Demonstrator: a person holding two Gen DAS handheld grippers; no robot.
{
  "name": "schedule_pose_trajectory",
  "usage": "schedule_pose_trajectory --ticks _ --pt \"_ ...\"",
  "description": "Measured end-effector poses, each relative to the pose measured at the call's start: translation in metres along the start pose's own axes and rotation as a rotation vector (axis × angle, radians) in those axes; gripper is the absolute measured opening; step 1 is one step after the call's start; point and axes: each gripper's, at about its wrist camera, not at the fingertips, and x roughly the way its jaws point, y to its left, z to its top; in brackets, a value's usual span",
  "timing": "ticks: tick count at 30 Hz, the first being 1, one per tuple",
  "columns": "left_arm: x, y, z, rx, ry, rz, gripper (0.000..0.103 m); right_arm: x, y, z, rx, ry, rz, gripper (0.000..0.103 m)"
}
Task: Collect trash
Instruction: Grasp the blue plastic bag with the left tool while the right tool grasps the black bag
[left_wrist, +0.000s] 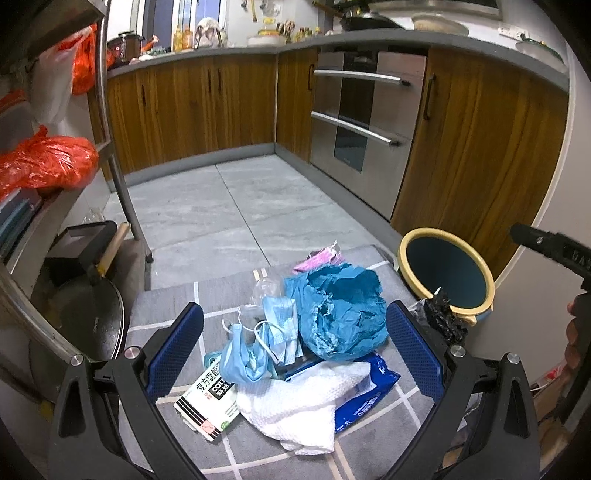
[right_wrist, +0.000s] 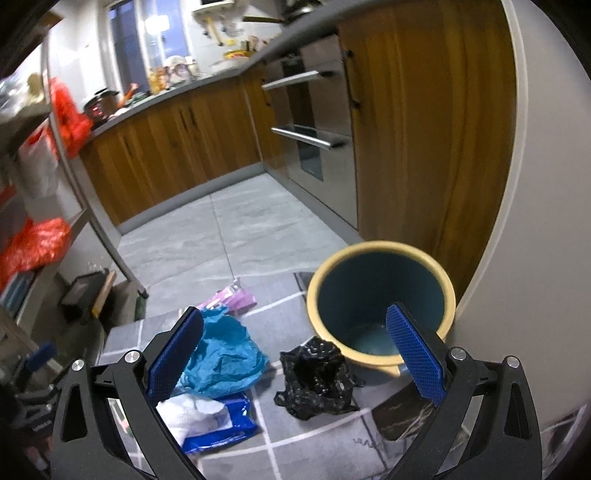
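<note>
Now both grippers are hovering over trash heaped on a grey checked mat.

Left gripper (left_wrist: 295, 347) is holding its jaws wide apart around the pile, gripping nothing: masks (left_wrist: 258, 339), teal paper (left_wrist: 340, 314), white towel (left_wrist: 295, 410), blue packet (left_wrist: 369, 387) and a box (left_wrist: 207, 402). Right gripper (right_wrist: 295, 354) is likewise gaping and empty, with a black bag (right_wrist: 317, 376) lying between its jaws. Bin (right_wrist: 380, 251) is standing at two o'clock from the black bag, touching it.

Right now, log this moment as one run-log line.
left gripper: open over trash pile | right gripper: open above black bag | bin: upright, looks empty | nothing held
</note>
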Motion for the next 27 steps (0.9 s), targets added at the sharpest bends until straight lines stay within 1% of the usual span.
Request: schedule_pose_trajectory --ticks 3,6,9,11,13,16,19,23,24,26,27 --pt "0.013 0.004 0.008 -0.006 0.024 -0.009 0.097 0.013 -0.014 0.005 0.05 0.049 -0.001 0.099" --pt "0.03 0.001 0.018 0.017 0.044 -0.02 0.097 0.025 -0.02 0.004 0.078 0.103 0.003 0.099" --pt "0.048 -0.006 0.023 0.03 0.062 -0.056 0.097 0.037 -0.024 -0.003 0.117 0.171 0.027 0.097" --pt "0.065 -0.014 0.025 0.038 0.082 -0.092 0.097 0.047 -0.027 -0.01 0.162 0.242 0.044 0.096" --pt "0.08 -0.022 0.028 0.063 0.096 -0.109 0.097 0.053 -0.027 -0.015 0.173 0.281 0.05 0.095" --pt "0.106 -0.034 0.029 0.12 0.115 -0.099 0.097 0.058 -0.02 -0.021 0.153 0.317 0.063 0.095" --pt "0.132 -0.041 0.028 0.177 0.139 -0.095 0.097 0.062 -0.009 -0.025 0.089 0.335 0.063 0.095" --pt "0.162 -0.05 0.029 0.236 0.173 -0.136 0.097 0.075 0.003 -0.033 0.016 0.385 0.059 0.092" --pt "0.167 -0.052 0.029 0.252 0.182 -0.148 0.096 0.078 0.005 -0.035 0.007 0.399 0.055 0.09" --pt "0.177 -0.056 0.03 0.284 0.193 -0.17 0.092 0.087 0.007 -0.039 -0.008 0.425 0.048 0.084" --pt "0.183 -0.059 0.03 0.305 0.201 -0.186 0.091 0.091 0.008 -0.04 -0.016 0.437 0.04 0.083"
